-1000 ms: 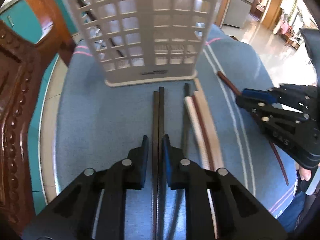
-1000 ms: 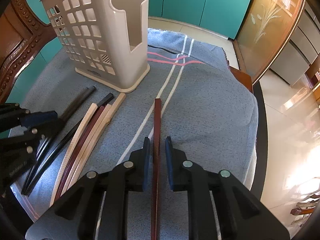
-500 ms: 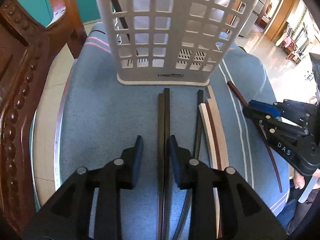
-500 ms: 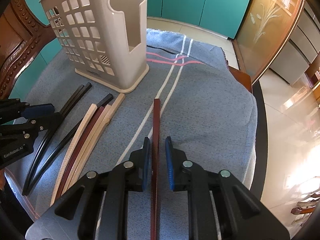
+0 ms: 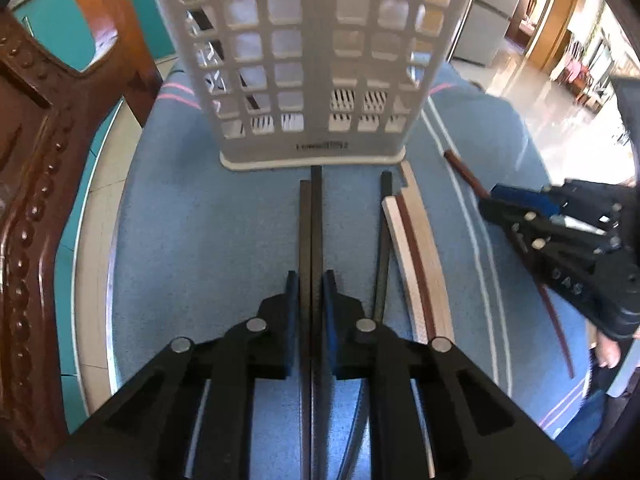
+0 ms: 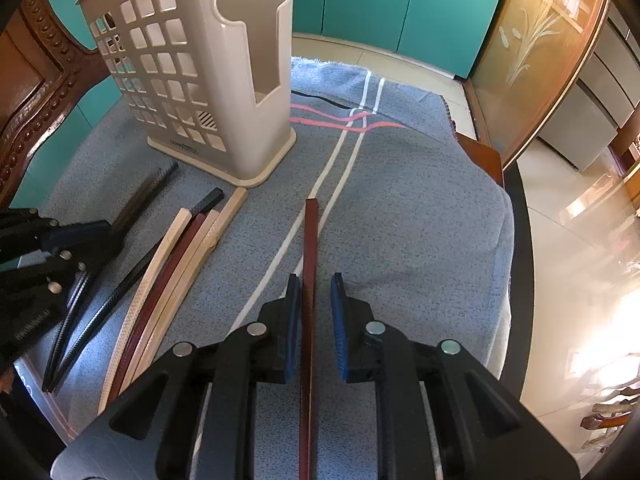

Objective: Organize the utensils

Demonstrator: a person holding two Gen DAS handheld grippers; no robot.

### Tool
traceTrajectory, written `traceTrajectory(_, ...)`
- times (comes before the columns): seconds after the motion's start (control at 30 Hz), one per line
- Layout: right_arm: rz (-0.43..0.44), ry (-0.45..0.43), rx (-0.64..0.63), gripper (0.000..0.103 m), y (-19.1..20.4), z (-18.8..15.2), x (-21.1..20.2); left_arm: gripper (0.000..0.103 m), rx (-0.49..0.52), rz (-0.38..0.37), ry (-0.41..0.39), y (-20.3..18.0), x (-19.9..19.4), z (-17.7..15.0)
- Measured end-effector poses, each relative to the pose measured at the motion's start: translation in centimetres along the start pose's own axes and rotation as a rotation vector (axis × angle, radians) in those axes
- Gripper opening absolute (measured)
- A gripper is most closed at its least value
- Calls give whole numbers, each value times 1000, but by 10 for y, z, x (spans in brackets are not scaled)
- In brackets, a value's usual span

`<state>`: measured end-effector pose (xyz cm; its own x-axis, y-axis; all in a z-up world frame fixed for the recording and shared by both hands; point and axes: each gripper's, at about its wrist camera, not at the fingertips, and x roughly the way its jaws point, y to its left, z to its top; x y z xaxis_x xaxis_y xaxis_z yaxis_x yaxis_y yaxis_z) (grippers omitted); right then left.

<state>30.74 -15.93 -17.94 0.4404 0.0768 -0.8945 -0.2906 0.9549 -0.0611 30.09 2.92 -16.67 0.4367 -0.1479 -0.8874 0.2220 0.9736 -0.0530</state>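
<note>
A cream slotted utensil holder (image 5: 312, 64) stands upright on the blue cloth; it also shows in the right wrist view (image 6: 200, 72). My left gripper (image 5: 311, 280) has its jaws close against a pair of black chopsticks (image 5: 311, 216) that point at the holder's base. My right gripper (image 6: 314, 284) straddles a dark red chopstick (image 6: 310, 248) with a small gap on its right side. In the left wrist view the right gripper (image 5: 560, 232) is at the right over that red stick (image 5: 464, 168).
Beside the black pair lie another black stick (image 5: 384, 240) and cream and red-brown sticks (image 5: 416, 248) on the striped blue cloth (image 6: 400, 208). A carved wooden chair back (image 5: 32, 200) stands at the left. Teal cabinets (image 6: 400, 8) are behind.
The left gripper's jaws have closed in from a wider stance onto the black pair, and its view has moved nearer the holder. The right gripper's jaws have spread slightly around the red stick.
</note>
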Motion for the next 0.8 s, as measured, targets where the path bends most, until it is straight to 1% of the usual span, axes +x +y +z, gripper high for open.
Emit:
traceTrajectory(0.13, 0, 3, 5, 17, -1, 0, 0, 13, -22, -57, -40, 22, -27, 1)
traceTrajectory(0.17, -1, 3, 4, 17, -1, 0, 0, 13, -24, -59, -46, 25, -31, 1)
traceTrajectory(0.27, -4, 4, 4, 18, 0, 1, 0, 14, -31, -39, -70, 32, -37, 3)
traceTrajectory(0.3, -5, 4, 3, 18, 0, 1, 0, 16, -34, -34, -70, 32, -35, 4)
traceTrajectory(0.37, -7, 3, 4, 18, 1, 2, 0, 17, -46, -19, -56, 37, -32, 4)
traceTrajectory(0.5, -10, 1, 3, 18, 2, 3, 1, 17, -54, -2, -24, 24, -22, -3)
traceTrajectory(0.53, -10, 1, 2, 18, 3, 3, 1, 17, -54, -3, -20, 15, -14, -2)
traceTrajectory(0.6, -8, 0, 2, 18, 3, 4, 1, 23, -47, -17, -15, 9, -8, 1)
traceTrajectory(0.7, -6, -1, 3, 18, 1, 4, 0, 25, -22, -14, -20, 0, -4, 3)
traceTrajectory(0.8, -23, -11, -6, 18, 3, 5, 1, 25, -2, 47, 3, -7, 10, 5)
